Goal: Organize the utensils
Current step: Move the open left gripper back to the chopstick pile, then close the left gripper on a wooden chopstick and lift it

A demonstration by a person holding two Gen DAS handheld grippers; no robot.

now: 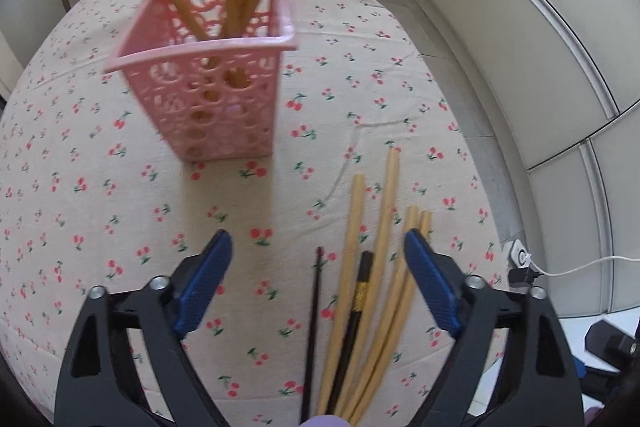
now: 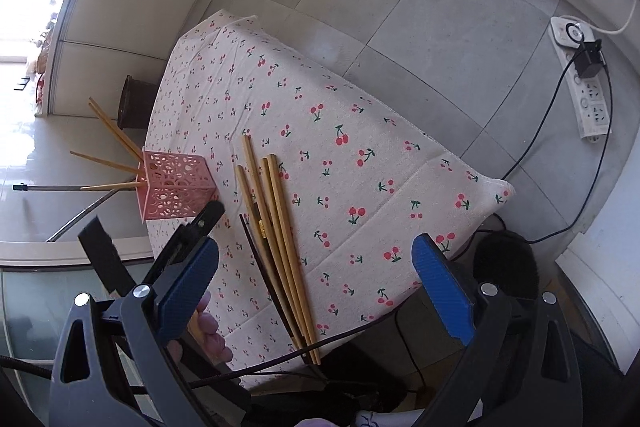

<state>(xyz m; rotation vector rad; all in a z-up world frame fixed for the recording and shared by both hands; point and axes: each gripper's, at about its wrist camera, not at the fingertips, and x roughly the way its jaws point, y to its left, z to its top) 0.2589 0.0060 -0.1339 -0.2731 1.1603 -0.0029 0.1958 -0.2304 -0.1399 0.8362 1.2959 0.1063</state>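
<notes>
Loose chopsticks (image 1: 352, 307) lie bundled on the cherry-print tablecloth (image 1: 100, 187), four light wood plus two dark ones blurred together, near ends cut off; pink basket (image 1: 208, 95) holds about four more, tops cropped; left gripper (image 1: 318, 259) and right gripper (image 2: 316, 267) both released, empty.

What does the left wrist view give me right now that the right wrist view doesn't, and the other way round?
Left wrist only: a look down into the pink basket with the chopsticks standing in it, and the left gripper open over the loose pile.

Right wrist only: the right gripper open near the table's edge, the left gripper from outside, and a hand below it.

Both: the cherry-print tablecloth, the loose chopsticks lying on it, and the power strip on the floor.
</notes>
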